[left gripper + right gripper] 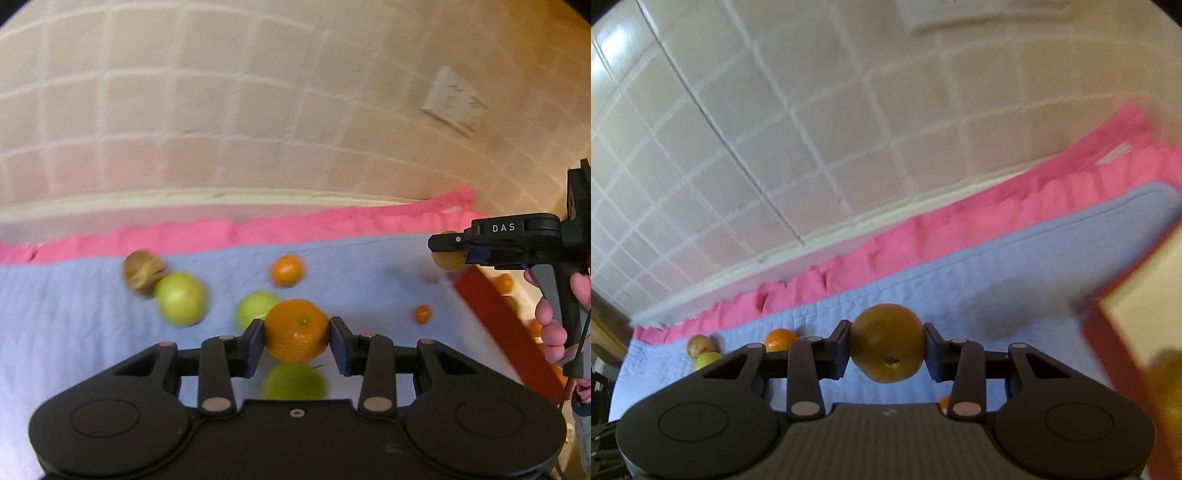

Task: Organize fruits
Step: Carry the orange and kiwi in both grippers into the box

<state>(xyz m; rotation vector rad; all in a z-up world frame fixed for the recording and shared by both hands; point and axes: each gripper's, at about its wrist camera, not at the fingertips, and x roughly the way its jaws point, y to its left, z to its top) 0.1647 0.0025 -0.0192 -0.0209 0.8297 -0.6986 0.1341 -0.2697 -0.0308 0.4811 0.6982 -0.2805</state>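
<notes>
**Both grippers holding fruit above the blue mat**

The left gripper (296, 341) is clamping a mandarin (296, 329) between its fingers, the pads pressing on either side of the fruit. The mandarin is sitting at the fingertips, clear of the blue mat (74, 332). Directly beneath the fingers a green apple (293, 382) is lying on the mat, blurred. Beyond the left finger a second green apple (255, 308) is showing, partly hidden behind the mandarin; further out on that side a larger green apple (180, 298) is resting against a brown fruit (142, 272). Beyond the fingertips a smaller orange fruit (287, 270) is lying alone, and off past the right finger a tiny orange fruit (422, 314) — well apart from the rest.

The right gripper (887, 345) is gripping a brownish-yellow round fruit (886, 343), pads touching both flanks, the fruit held off the mat. To the right of its fingers a red-edged box (1108, 354) is standing — contents too blurred to tell. In the left wrist view a hand (554, 325) is wrapping the right gripper's handle.

A pink cloth (923, 236) is lying along the mat's far edge, against the tiled wall (221, 110).
</notes>
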